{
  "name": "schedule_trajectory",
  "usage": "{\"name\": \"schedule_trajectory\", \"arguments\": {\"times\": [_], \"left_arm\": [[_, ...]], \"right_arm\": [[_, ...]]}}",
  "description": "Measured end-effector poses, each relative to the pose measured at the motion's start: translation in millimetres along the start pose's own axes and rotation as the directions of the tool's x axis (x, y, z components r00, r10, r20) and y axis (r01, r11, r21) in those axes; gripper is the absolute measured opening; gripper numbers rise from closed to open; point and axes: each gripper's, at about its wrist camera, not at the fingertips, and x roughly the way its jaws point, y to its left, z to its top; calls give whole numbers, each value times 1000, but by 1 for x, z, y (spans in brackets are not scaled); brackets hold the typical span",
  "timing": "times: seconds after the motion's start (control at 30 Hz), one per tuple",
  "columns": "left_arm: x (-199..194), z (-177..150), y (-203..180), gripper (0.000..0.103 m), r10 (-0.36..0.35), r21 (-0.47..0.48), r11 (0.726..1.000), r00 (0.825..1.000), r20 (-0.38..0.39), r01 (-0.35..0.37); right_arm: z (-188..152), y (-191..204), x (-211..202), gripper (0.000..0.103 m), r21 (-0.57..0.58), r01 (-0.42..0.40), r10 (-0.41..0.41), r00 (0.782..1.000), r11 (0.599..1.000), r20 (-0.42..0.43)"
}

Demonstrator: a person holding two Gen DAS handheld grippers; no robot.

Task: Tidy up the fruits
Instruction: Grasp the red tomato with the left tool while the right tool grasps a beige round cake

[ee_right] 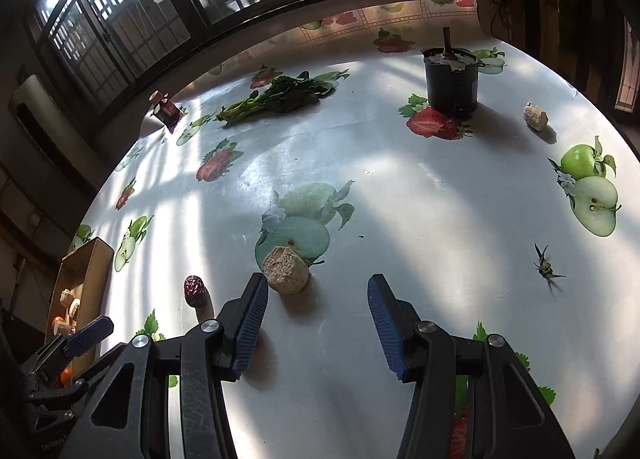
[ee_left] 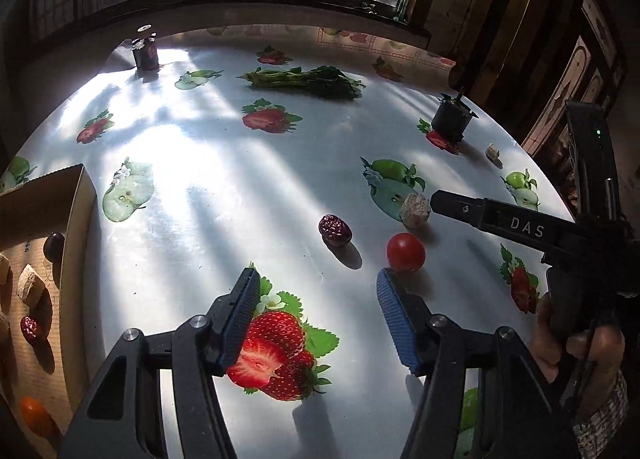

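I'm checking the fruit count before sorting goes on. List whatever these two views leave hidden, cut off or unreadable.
- Cardboard box: cut off by the left edge of the left wrist view; tiny in the right wrist view, so its contents can't be counted.
- Cherry tomato: in the right wrist view, almost wholly hidden behind the right gripper's left finger.
- Small jar: label too small and shadowed in both views.

Your right gripper (ee_right: 316,287) hangs over the fruit-print tablecloth (ee_right: 420,199), blue pads apart, nothing between them. A pale cork-like chunk (ee_right: 286,270) sits just off your left fingertip, a red date (ee_right: 195,290) further left. Far ahead: a black pot (ee_right: 452,83), leafy greens (ee_right: 276,95), a second pale chunk (ee_right: 535,115). The cardboard box (ee_right: 80,279) is at far left.
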Motion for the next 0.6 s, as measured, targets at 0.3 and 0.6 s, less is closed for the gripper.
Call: {"name": "schedule_trajectory", "arguments": {"times": [0.3, 0.6], "left_arm": [[16, 2, -4, 51, -33, 17, 999, 999, -32, 33], [36, 11, -38, 51, -76, 85, 993, 997, -28, 78]], "right_arm": [[7, 22, 38, 55, -70, -16, 12, 999, 997, -50], [6, 14, 32, 32, -89, 85, -88, 996, 992, -34]]}}
